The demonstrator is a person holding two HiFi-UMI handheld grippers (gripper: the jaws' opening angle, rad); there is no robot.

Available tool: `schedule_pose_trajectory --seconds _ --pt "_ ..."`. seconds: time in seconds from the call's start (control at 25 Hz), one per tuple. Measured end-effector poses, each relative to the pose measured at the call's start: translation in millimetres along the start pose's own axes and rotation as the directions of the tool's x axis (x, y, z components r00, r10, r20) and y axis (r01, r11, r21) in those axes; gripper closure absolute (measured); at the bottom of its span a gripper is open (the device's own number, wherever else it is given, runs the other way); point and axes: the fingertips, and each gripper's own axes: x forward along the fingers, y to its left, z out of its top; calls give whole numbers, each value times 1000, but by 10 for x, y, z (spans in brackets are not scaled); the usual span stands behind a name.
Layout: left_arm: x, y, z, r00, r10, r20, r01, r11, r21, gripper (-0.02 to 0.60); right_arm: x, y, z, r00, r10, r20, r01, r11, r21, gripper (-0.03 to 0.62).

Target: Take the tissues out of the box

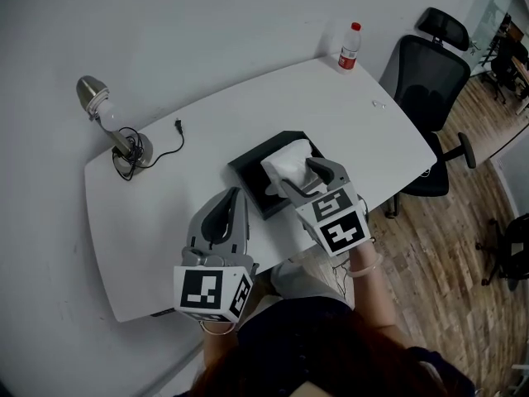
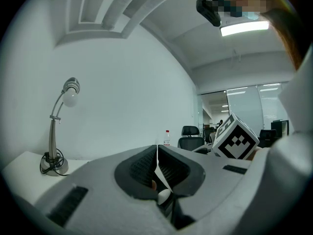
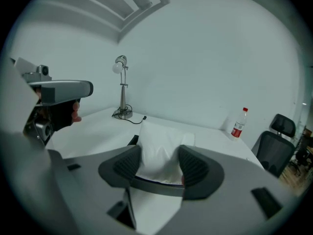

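Note:
A black tissue box (image 1: 248, 176) lies in the middle of the white table (image 1: 347, 114). A white pack of tissues (image 1: 288, 160) stands up out of it. My right gripper (image 1: 299, 180) is over the box with its jaws wide, and the tissues (image 3: 159, 146) fill the gap between both pads of my right gripper (image 3: 159, 165); white tissue also shows below the jaws. My left gripper (image 1: 227, 207) hovers near the table's front edge, left of the box, its jaws (image 2: 157, 165) closed together on nothing.
A silver desk lamp (image 1: 116, 131) with a black cable stands at the table's far left. A red-labelled bottle (image 1: 350, 46) sits at the far right corner. A black office chair (image 1: 430, 81) stands beside the table on the wooden floor.

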Motion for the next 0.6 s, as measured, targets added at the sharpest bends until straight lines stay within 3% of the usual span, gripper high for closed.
schedule_pose_trajectory --seconds 0.6 --pt "-517 -199 30 1000 14 22 -14 1000 -1 555 -475 192 142 982 -74 172 76 997 -2 332"
